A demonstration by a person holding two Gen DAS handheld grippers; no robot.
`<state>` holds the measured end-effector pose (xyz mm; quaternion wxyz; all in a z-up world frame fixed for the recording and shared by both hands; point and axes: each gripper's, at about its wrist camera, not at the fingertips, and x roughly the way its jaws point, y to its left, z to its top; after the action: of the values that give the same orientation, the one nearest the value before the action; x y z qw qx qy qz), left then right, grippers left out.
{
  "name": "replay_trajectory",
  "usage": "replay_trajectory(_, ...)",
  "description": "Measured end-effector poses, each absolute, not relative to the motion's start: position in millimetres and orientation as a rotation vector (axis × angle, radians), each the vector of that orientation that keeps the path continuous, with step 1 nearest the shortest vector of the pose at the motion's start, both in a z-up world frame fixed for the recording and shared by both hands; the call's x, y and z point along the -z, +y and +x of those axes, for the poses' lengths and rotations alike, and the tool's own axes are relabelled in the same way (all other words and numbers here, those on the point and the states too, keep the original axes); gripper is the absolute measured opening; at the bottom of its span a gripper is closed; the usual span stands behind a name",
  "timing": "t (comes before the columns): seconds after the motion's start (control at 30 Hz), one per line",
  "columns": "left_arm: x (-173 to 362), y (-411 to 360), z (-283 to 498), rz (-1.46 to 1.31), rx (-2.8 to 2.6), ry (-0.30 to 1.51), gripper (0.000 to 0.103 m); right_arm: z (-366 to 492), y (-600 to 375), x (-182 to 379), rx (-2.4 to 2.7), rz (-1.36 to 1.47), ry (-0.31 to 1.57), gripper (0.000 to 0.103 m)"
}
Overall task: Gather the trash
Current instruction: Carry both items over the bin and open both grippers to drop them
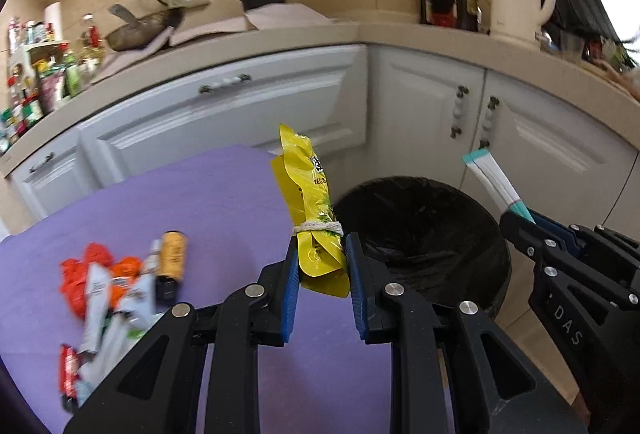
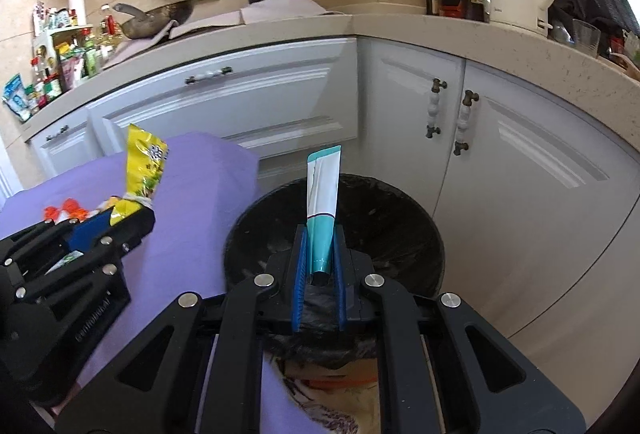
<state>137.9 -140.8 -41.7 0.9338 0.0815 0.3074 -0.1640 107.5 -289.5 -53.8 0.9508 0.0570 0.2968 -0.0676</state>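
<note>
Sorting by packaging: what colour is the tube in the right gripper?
White with teal ends; the tube shows best in the right wrist view.

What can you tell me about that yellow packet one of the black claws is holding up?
The yellow packet is a crinkly, glossy plastic wrapper with dark print and green pictures. A pale string is tied around its waist, pinching it in. It stands roughly upright, its lower end clamped between the blue pads of the left gripper. It hangs above the edge of the purple table cover, near the black bin, touching nothing else.
</note>
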Motion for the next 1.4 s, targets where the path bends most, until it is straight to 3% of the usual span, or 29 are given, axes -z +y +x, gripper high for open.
replay_trajectory(0.5, 61, -176, 178, 0.213, 0.337, 0.701, 0.024, 144, -318, 83, 0.187, 0.122, 0.646, 0.013)
replay_trajectory(0.6, 61, -179, 183, 0.218, 0.335, 0.705, 0.024, 147, -322, 85, 0.192, 0.126, 0.648, 0.017)
replay_trajectory(0.67, 62, -179, 186, 0.213, 0.329, 0.716, 0.024, 149, -325, 87, 0.209, 0.13, 0.645, 0.024)
replay_trajectory(0.7, 63, -179, 188, 0.211, 0.327, 0.726, 0.025, 149, -327, 87, 0.212, 0.133, 0.642, 0.033)
replay_trajectory(0.73, 64, -180, 190, 0.209, 0.331, 0.733, 0.031, 148, -328, 87, 0.217, 0.135, 0.638, 0.04)
replay_trajectory(0.77, 64, -180, 191, 0.208, 0.335, 0.739, 0.041, 148, -328, 86, 0.222, 0.136, 0.635, 0.04)
replay_trajectory(0.83, 65, -179, 191, 0.205, 0.336, 0.74, 0.048, 146, -329, 84, 0.226, 0.135, 0.635, 0.041)
replay_trajectory(1.03, 58, -170, 187, 0.174, 0.32, 0.728, 0.052, 137, -325, 74, 0.232, 0.15, 0.633, 0.042)
replay_trajectory(1.17, 47, -156, 178, 0.163, 0.299, 0.712, 0.062, 128, -311, 64, 0.213, 0.16, 0.632, 0.047)
replay_trajectory(1.4, 28, -106, 152, 0.139, 0.225, 0.693, 0.064, 111, -260, 50, 0.118, 0.165, 0.637, 0.049)
